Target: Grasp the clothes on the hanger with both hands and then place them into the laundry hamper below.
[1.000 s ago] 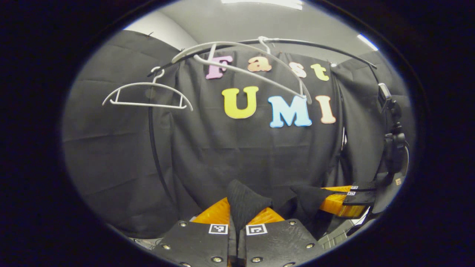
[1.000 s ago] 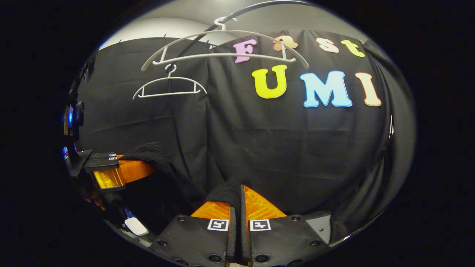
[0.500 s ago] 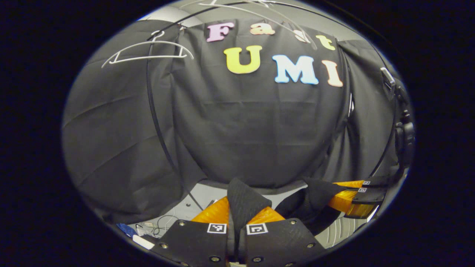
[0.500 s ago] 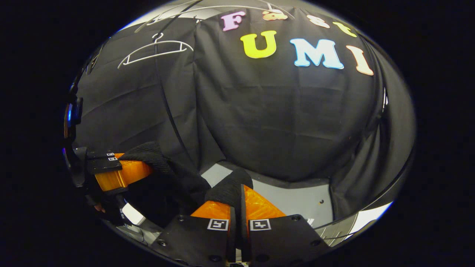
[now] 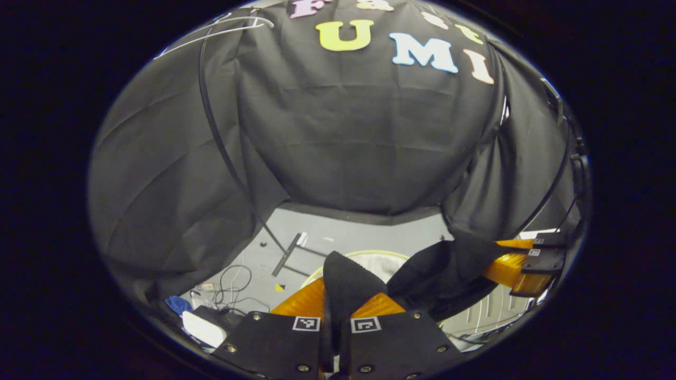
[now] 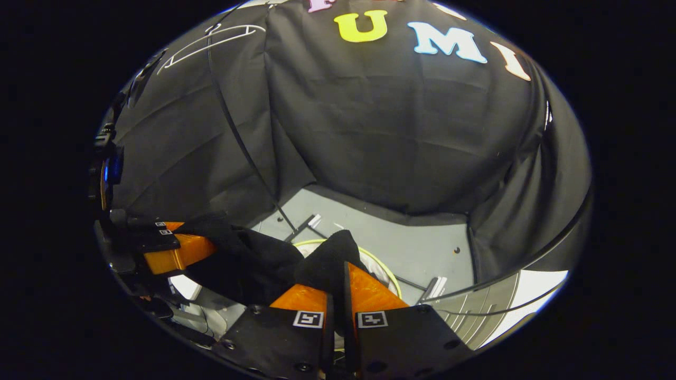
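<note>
Black cloth [image 5: 364, 137] walled the booth on every side, and a grey floor [image 5: 359, 237] lay below it.

At the bottom of the left gripper view, the left gripper [image 5: 338, 301] was clamped on a fold of black knitted garment [image 5: 346, 282], and the cloth rose in a peak from between its two closed fingers. From there the garment stretched to the right, sagging a little, to the right gripper [image 5: 515, 264], which pinched its other end at the edge of that view.

The right gripper view gave the same hold from the other side. The right gripper [image 6: 338, 295] was closed on a dark fold of the garment [image 6: 330, 261], with cloth standing up between the fingers. The fabric then ran left and spread wide toward the left gripper [image 6: 177, 252], which gripped its far corner near the edge of the picture.

So the garment hung between the two grippers, taut enough to span the gap, off the hanger and above the floor. Just beyond the fingers, under the cloth, showed the pale yellow-green rim of the laundry hamper [image 5: 369, 254], round, with a light lining inside; in the right gripper view its rim [image 6: 388, 272] curved past the garment.

Farther out, a white hanger [image 5: 222, 26] hung bare high against the cloth. A thin black pole [image 5: 211, 116] ran down to a foot on the floor, and loose cables [image 5: 232, 279] lay nearby.
</note>
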